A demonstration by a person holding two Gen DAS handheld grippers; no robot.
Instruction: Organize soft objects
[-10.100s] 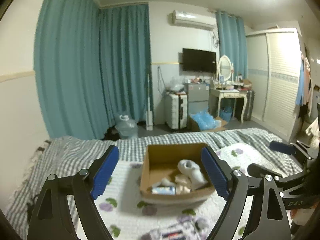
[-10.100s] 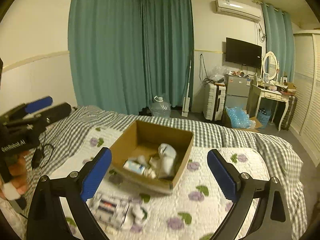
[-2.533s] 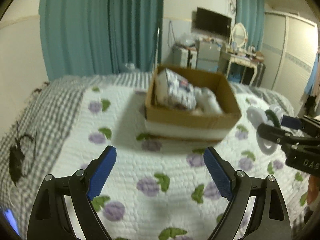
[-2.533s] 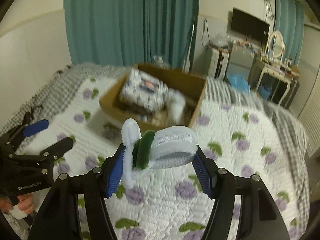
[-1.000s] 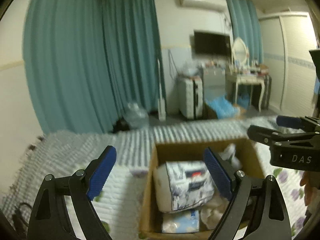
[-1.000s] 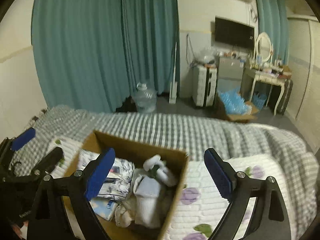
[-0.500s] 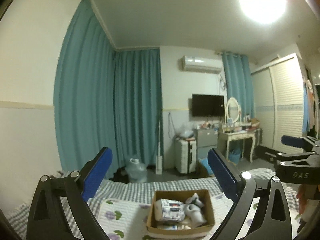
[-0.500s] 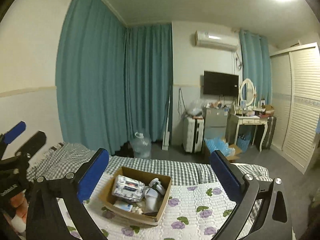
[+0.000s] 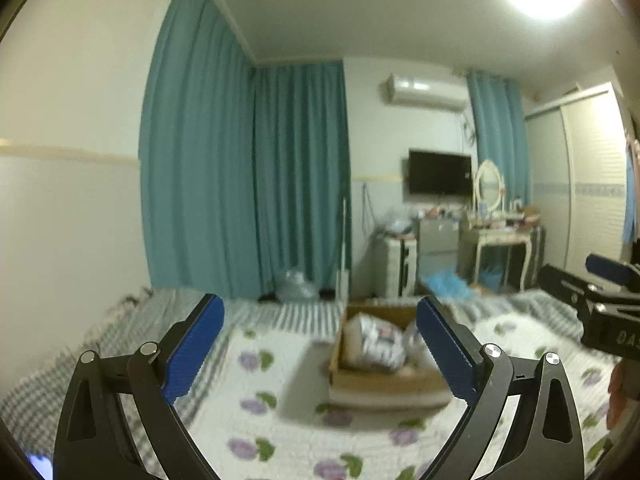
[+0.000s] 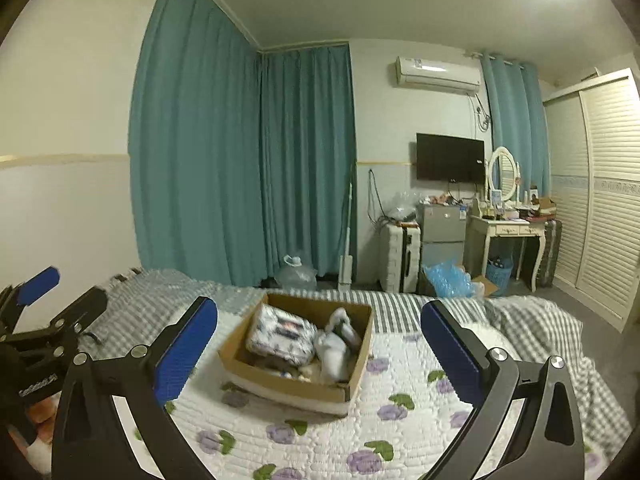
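Left wrist view: cardboard box (image 9: 376,376) and its contents are motion-blurred. Right wrist view: items beneath the patterned pack (image 10: 280,338) are hidden; vanity-top (image 10: 506,220) articles are too small to identify.

The cardboard box (image 10: 297,364) was plain brown card, matt, with raw cut edges. It held a glossy printed plastic pack (image 10: 280,334) and soft white cloth pieces (image 10: 336,340). The bed quilt (image 10: 400,420) was white stitched cloth, pebbled in texture, printed with purple flowers; a grey checked woven sheet (image 10: 532,326) lay beyond it. The right gripper (image 10: 319,347) had matt black plastic arms, ribbed blue pads (image 10: 448,350) and bright metal rivets. The curtains (image 10: 248,168) were matt teal cloth.
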